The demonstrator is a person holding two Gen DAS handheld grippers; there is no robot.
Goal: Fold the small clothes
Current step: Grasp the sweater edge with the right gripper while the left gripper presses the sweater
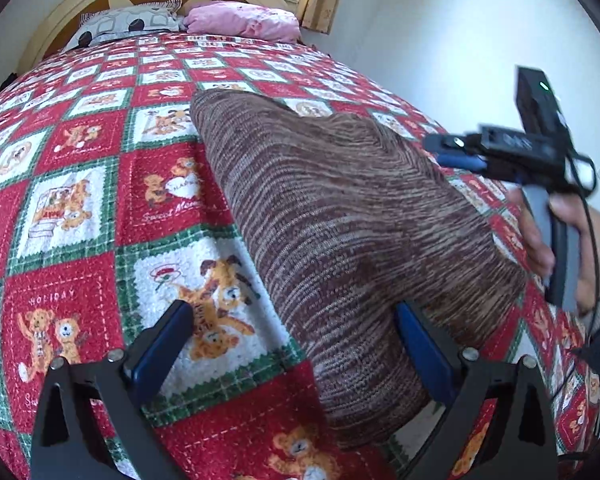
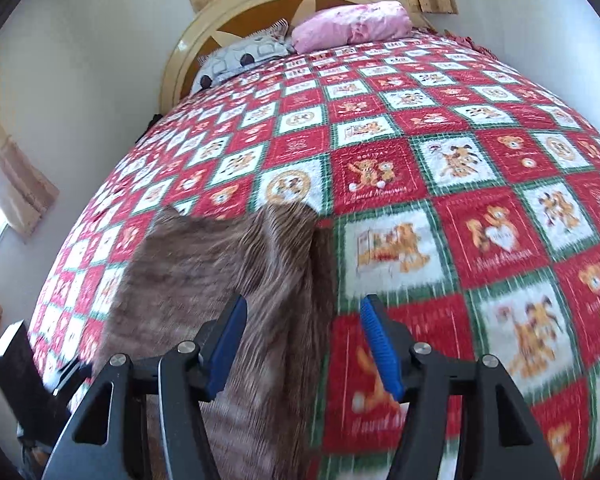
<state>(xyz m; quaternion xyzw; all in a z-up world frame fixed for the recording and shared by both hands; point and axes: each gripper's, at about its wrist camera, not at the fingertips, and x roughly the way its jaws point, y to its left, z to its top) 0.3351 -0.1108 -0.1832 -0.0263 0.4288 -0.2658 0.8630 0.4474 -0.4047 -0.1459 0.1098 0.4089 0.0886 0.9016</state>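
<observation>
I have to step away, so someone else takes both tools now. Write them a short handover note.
Left tool: open, holding nothing, low over the near end of the brown knit garment.
Right tool: open, empty, over the garment's other edge.
The garment lies on the red checked quilt, one part doubled over; how far it is folded is unclear.
Left: finish folding and flatten it.

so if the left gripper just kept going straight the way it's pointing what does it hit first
Most likely the brown striped knit garment. The left gripper is open, the garment's near end lying between its fingers and stretching ahead over the teddy-bear quilt. Depth is unclear, so it may skim the cloth before pressing into it.
</observation>
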